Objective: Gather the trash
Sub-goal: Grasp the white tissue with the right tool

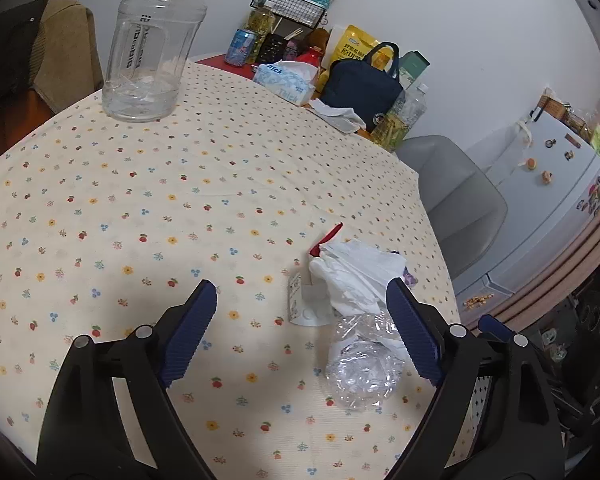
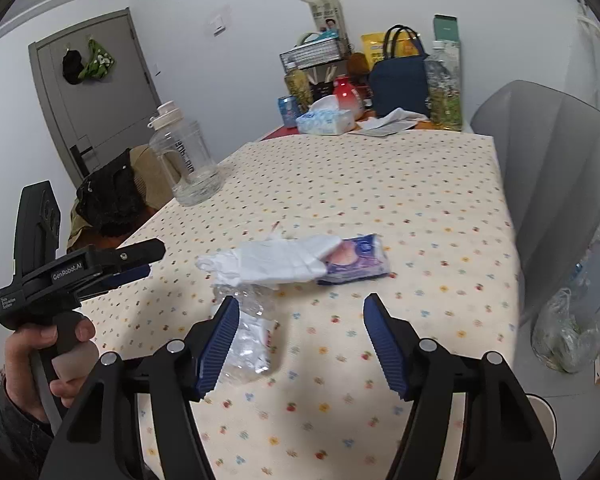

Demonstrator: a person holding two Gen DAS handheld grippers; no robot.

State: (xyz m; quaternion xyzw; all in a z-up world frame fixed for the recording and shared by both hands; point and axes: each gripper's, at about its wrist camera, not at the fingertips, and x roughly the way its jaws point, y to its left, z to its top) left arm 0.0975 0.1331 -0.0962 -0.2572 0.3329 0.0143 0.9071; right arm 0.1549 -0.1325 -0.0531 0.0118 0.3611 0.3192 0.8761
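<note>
The tablecloth (image 1: 140, 200) is cream, dotted all over with small red, yellow and blue flowers. On it lie a white bag (image 2: 276, 260), a clear crumpled wrapper (image 1: 360, 368) and a purple tissue pack (image 2: 356, 260); a red scrap (image 1: 328, 236) shows beside the bag. The jug (image 1: 152, 52) is clear with a cream cap. Both the left gripper (image 1: 300, 336) and the right gripper (image 2: 300, 340) are black with ribbed blue pads. Farther back stand a navy tote (image 2: 400, 80), a yellow pouch (image 1: 352, 48) and a blue-and-white tissue box (image 2: 326, 120). The chair (image 2: 540, 180) is grey, as is the door (image 2: 96, 88).
</note>
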